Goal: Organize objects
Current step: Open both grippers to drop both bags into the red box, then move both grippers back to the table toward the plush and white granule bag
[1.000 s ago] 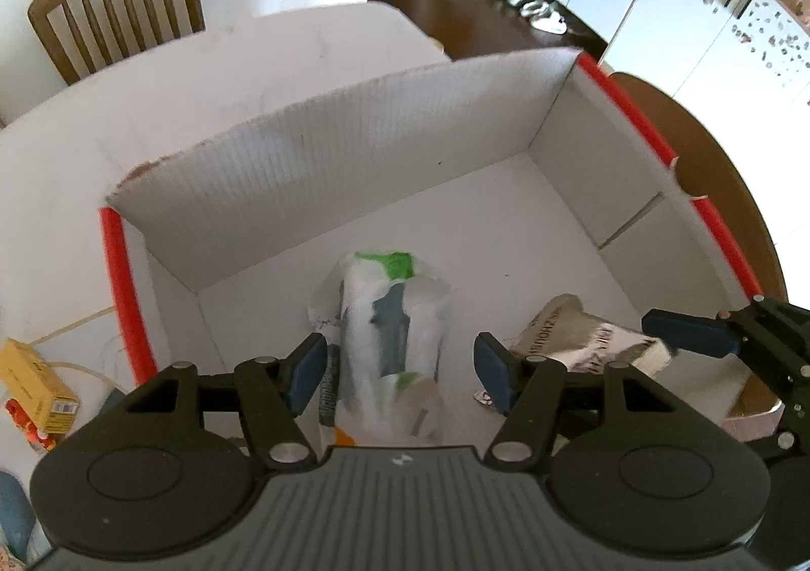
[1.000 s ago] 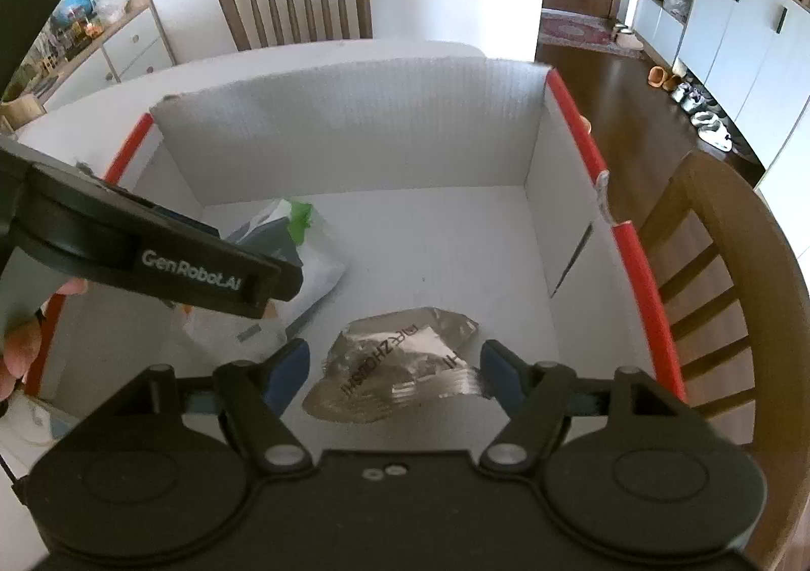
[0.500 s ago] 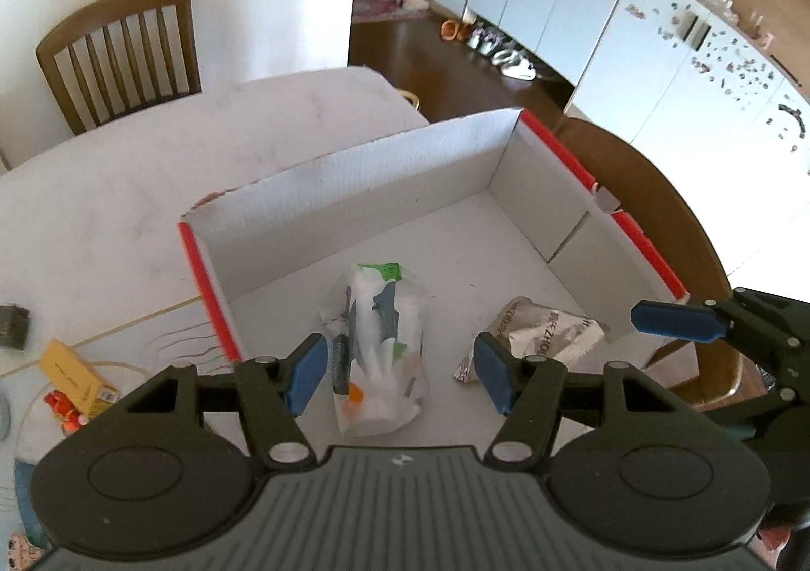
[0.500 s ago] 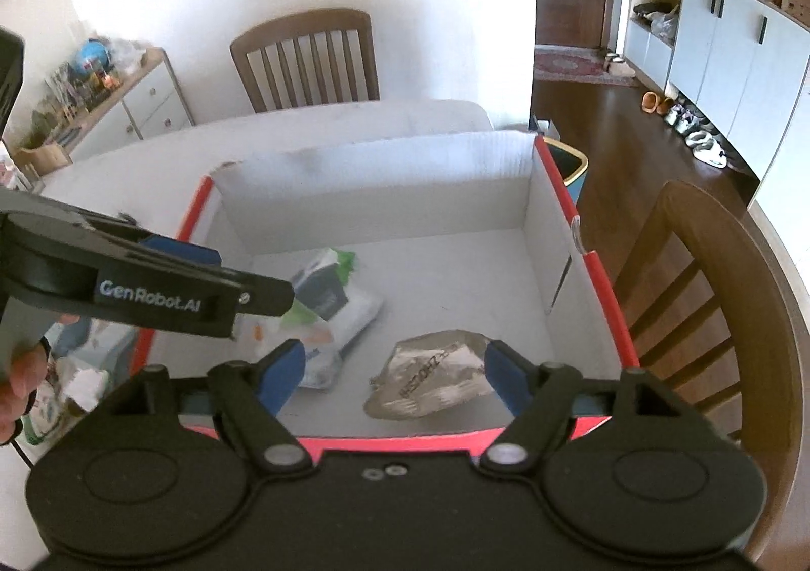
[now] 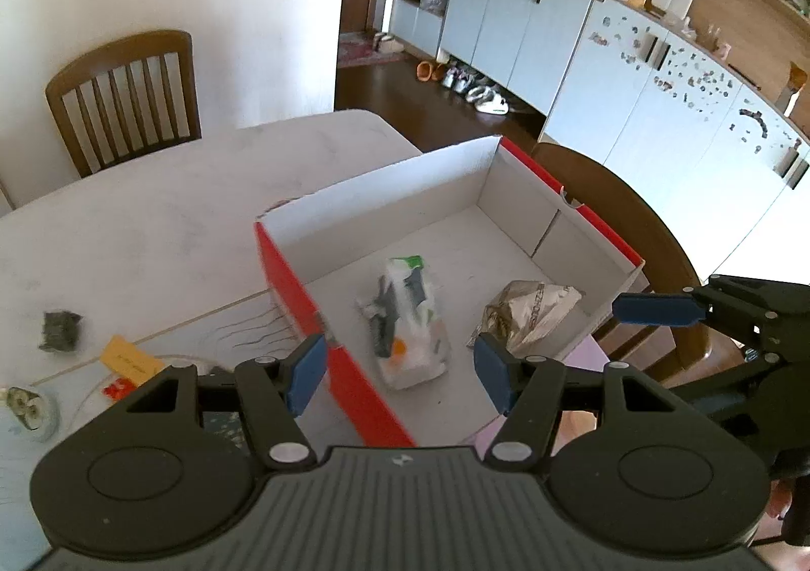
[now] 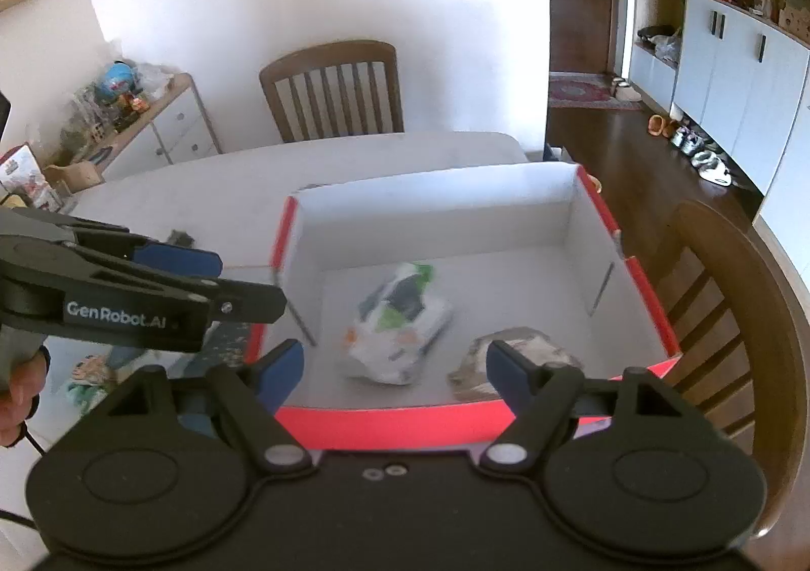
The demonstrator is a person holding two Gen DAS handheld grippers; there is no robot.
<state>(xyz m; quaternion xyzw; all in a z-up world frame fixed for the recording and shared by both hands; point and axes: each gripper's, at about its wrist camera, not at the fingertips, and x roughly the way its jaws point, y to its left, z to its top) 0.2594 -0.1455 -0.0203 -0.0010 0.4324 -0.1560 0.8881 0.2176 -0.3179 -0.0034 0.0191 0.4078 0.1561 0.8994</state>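
Observation:
A red-sided cardboard box (image 5: 288,277) (image 6: 395,424) with a white inside stands on the table. On its floor lie a white, green and grey packet (image 5: 410,323) (image 6: 397,328) and, to its right, a crumpled silver foil packet (image 5: 526,313) (image 6: 526,351). My left gripper (image 5: 400,371) hangs open above the box's near left corner with nothing between its fingers. My right gripper (image 6: 395,366) is over the box's near wall, its jaws opening, nothing held. Each gripper shows in the other's view, the right gripper (image 5: 658,310) at the right edge and the left gripper (image 6: 197,277) at the left.
Left of the box on the white table (image 5: 152,227) lie a yellow carton (image 5: 129,361), a dark small wad (image 5: 61,330) and an owl-printed item (image 5: 25,406). Wooden chairs stand behind the table (image 6: 334,90) and to the right (image 6: 734,318). A hand (image 6: 20,394) holds the left gripper.
Both grippers have risen and pulled back out of the box, which now looks smaller and is seen whole. The right gripper's fingers have spread a little. Both packets stay on the box floor.

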